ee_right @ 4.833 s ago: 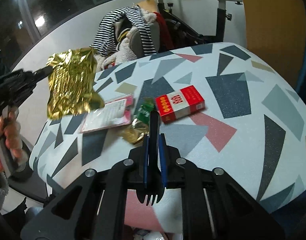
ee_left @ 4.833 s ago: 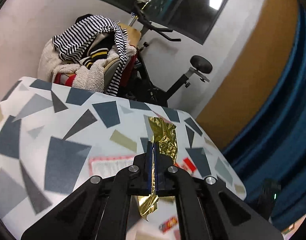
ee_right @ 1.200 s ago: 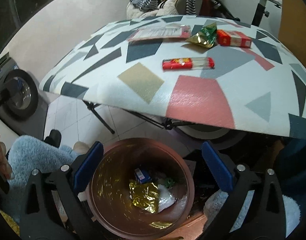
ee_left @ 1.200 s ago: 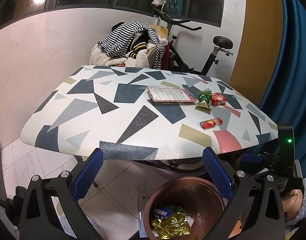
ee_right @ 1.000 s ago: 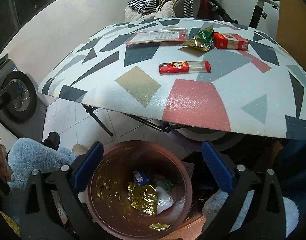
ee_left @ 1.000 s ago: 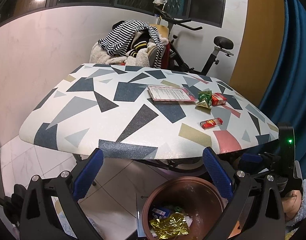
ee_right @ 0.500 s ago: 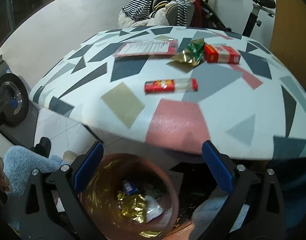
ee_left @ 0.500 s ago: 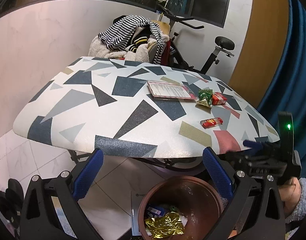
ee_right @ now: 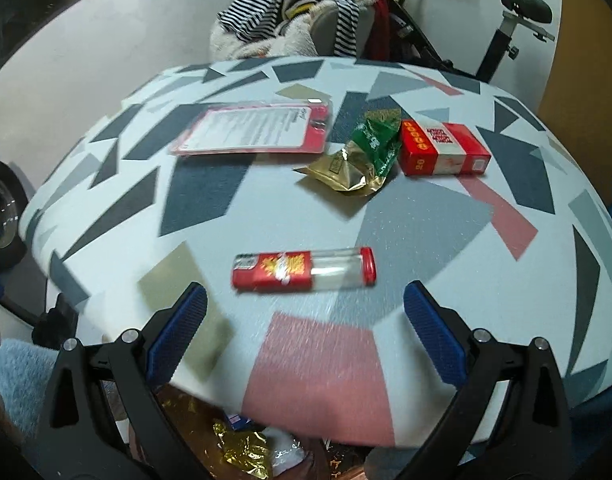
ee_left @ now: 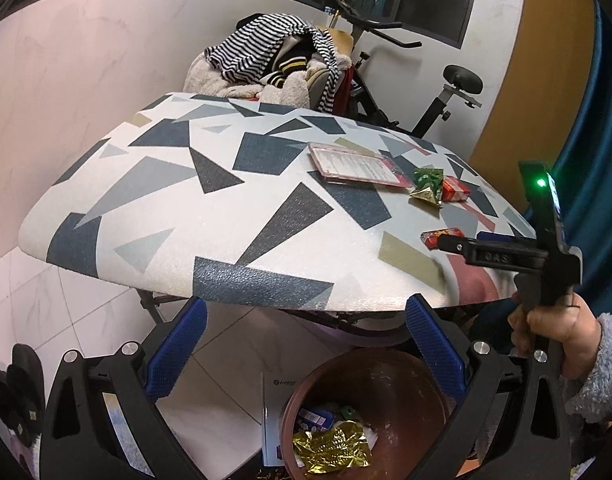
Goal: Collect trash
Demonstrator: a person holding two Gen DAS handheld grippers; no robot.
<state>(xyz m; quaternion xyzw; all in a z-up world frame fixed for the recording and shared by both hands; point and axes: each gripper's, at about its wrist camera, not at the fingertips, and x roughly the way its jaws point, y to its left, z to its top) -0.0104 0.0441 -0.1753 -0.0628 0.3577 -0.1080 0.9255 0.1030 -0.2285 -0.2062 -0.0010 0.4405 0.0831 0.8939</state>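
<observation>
Both grippers empty, jaws spread wide; four trash items on table, gold wrapper in bin.

Left gripper (ee_left: 306, 344) hangs below the table (ee_left: 154, 184) edge, over the brown bin (ee_left: 386, 376), which sits on the floor and holds a crumpled gold wrapper (ee_left: 332, 450) among other scraps. Right gripper (ee_right: 306, 320) sits above the table's near edge, released, lighter (ee_right: 304, 269) lying just ahead between its fingers, not touched. Farther back: green-gold packet (ee_right: 358, 158) touching the red cigarette box (ee_right: 442, 148); flat pink-edged card package (ee_right: 254, 130) to their left.
</observation>
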